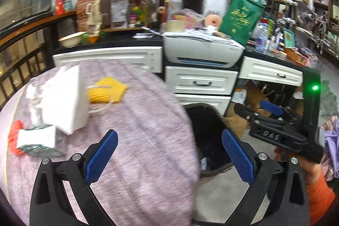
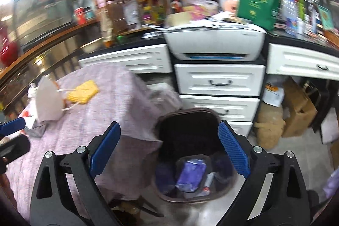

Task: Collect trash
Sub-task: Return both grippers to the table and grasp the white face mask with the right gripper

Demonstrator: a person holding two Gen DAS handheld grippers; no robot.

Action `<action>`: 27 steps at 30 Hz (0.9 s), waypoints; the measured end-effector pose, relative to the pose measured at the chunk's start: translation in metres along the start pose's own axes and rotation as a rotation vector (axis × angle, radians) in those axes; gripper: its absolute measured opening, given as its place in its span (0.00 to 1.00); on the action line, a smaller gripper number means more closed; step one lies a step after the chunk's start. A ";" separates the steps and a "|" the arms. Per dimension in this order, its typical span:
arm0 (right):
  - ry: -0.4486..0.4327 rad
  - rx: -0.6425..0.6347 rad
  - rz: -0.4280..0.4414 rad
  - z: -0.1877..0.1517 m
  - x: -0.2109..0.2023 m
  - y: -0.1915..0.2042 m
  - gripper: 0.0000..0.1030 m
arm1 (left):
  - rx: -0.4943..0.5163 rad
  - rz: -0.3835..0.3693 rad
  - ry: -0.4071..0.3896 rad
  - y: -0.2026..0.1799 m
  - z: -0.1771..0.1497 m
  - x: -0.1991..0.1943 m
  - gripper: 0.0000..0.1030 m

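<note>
A dark trash bin (image 2: pixel 190 130) stands on the floor beside a table with a purple cloth (image 1: pixel 135 141). A purple wrapper (image 2: pixel 190 173) and other scraps lie in the bin. My right gripper (image 2: pixel 169 154) is open and empty, right above the bin. My left gripper (image 1: pixel 169 156) is open and empty over the table's right edge. On the cloth lie a white mask (image 1: pixel 63 99), a yellow mask (image 1: pixel 106 90), a green-white carton (image 1: pixel 38 139), crumpled white tissue (image 1: pixel 31 96) and something red (image 1: pixel 14 137). The right gripper also shows in the left wrist view (image 1: pixel 258 109).
White drawers (image 1: pixel 199 82) and a printer (image 1: pixel 203 50) stand behind the bin. A cluttered black counter with a green bag (image 1: pixel 239 18) runs along the back. Cardboard boxes (image 2: pixel 296 111) sit on the floor at the right. A railing (image 1: pixel 21 60) is at the left.
</note>
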State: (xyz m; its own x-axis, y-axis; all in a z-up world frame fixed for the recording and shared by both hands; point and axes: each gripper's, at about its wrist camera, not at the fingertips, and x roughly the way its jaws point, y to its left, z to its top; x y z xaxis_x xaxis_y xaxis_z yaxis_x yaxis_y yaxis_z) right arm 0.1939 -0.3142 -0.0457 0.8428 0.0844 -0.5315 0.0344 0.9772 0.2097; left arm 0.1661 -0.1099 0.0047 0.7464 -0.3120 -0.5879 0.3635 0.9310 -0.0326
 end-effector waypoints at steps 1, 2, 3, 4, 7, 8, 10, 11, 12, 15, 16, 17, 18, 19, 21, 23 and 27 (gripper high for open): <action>0.003 -0.010 0.019 0.001 0.002 0.008 0.89 | -0.006 0.014 0.001 0.007 -0.002 -0.002 0.95; 0.007 -0.023 0.044 0.002 0.003 0.018 0.89 | -0.018 0.031 0.000 0.017 -0.004 -0.006 0.95; 0.012 -0.036 0.066 0.003 0.005 0.027 0.89 | -0.027 0.040 -0.002 0.024 -0.007 -0.009 0.95; 0.016 -0.051 0.086 0.004 0.006 0.036 0.89 | -0.037 0.048 -0.003 0.031 -0.009 -0.013 0.95; 0.026 -0.092 0.146 0.008 0.008 0.062 0.89 | -0.073 0.086 -0.010 0.056 -0.015 -0.024 0.95; 0.030 -0.108 0.173 0.010 0.009 0.073 0.89 | -0.082 0.096 -0.010 0.062 -0.017 -0.027 0.95; 0.034 -0.144 0.220 0.013 0.009 0.094 0.89 | -0.105 0.123 -0.010 0.079 -0.024 -0.034 0.95; 0.035 -0.160 0.236 0.015 0.009 0.102 0.89 | -0.115 0.134 -0.008 0.086 -0.028 -0.036 0.95; 0.036 -0.186 0.263 0.016 0.009 0.115 0.89 | -0.126 0.145 -0.004 0.093 -0.031 -0.039 0.95; 0.042 -0.246 0.316 0.018 0.009 0.143 0.89 | -0.167 0.187 0.005 0.119 -0.039 -0.048 0.95; 0.046 -0.275 0.344 0.019 0.010 0.157 0.89 | -0.180 0.195 0.008 0.126 -0.042 -0.051 0.95; 0.050 -0.290 0.365 0.020 0.012 0.166 0.89 | -0.191 0.201 0.011 0.132 -0.044 -0.053 0.95; 0.053 -0.305 0.386 0.021 0.015 0.177 0.89 | -0.199 0.207 0.014 0.137 -0.044 -0.054 0.95; 0.054 -0.312 0.395 0.022 0.016 0.183 0.89 | -0.206 0.217 0.016 0.142 -0.046 -0.055 0.95; 0.061 -0.327 0.415 0.026 0.024 0.201 0.89 | -0.217 0.234 0.020 0.151 -0.052 -0.058 0.95; 0.074 -0.325 0.431 0.029 0.033 0.213 0.89 | -0.225 0.245 0.024 0.157 -0.056 -0.059 0.95; 0.120 -0.314 0.454 0.038 0.057 0.237 0.77 | -0.241 0.251 0.030 0.168 -0.061 -0.062 0.95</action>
State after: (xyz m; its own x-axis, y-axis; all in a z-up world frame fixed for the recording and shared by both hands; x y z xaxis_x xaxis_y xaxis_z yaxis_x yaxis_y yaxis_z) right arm 0.2703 -0.0849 0.0045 0.6680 0.5138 -0.5383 -0.4944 0.8471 0.1950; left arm 0.1466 0.0774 -0.0138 0.7780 -0.0656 -0.6248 0.0264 0.9971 -0.0719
